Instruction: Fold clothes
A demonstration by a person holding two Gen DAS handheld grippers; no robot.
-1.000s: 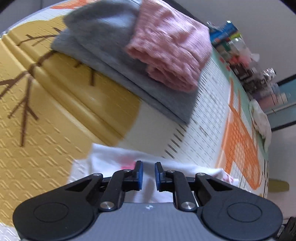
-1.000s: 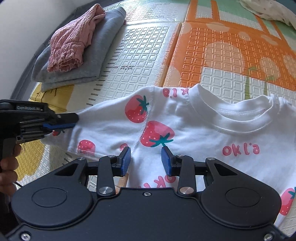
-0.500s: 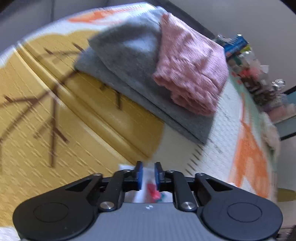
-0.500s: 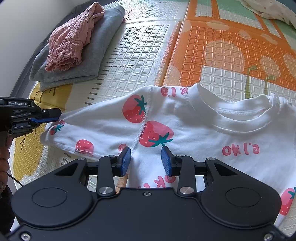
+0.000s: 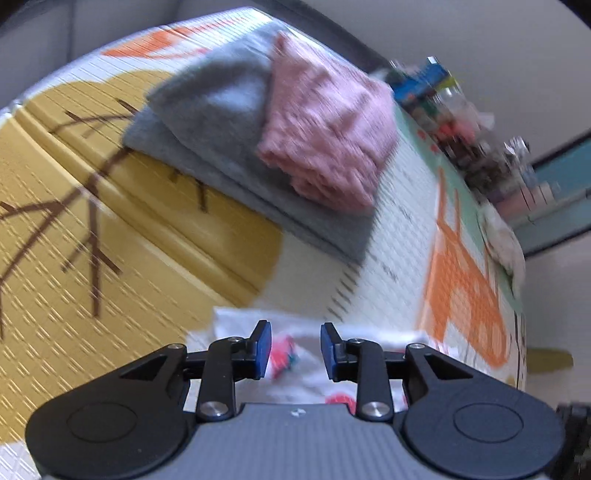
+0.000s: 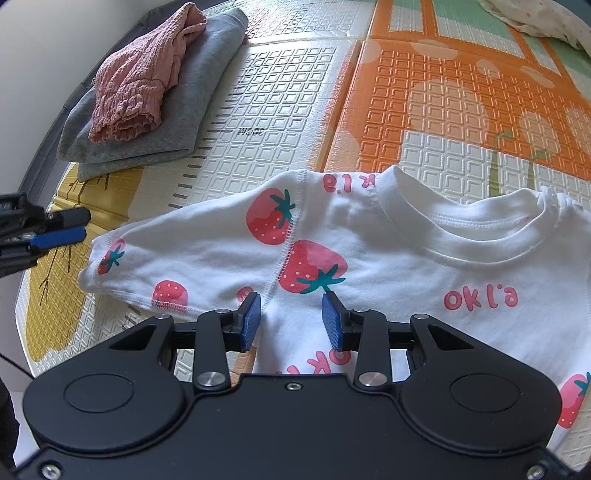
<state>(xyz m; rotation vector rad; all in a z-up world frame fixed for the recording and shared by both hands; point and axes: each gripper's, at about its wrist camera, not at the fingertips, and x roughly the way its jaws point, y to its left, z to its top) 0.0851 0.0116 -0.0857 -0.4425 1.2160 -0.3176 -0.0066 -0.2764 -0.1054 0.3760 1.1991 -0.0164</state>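
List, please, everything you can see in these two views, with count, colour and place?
T-shirt: one, white with red strawberries and pink lettering, spread flat on the mat, sleeve toward the left gripper.
Grey garment: one, grey, folded, at the mat's far left corner.
Pink garment: one, pink, crinkled, folded on top of the grey garment.
Pale cloth: one, cream with small dots, far right edge of the mat.
Mat: one, orange, white, yellow and green panels, under everything.
Clutter: several blurred items beyond the mat; cannot tell what.
Left gripper: one, black with blue pads, open, at the sleeve end.
Right gripper: one, black with blue pads, open, over the T-shirt.
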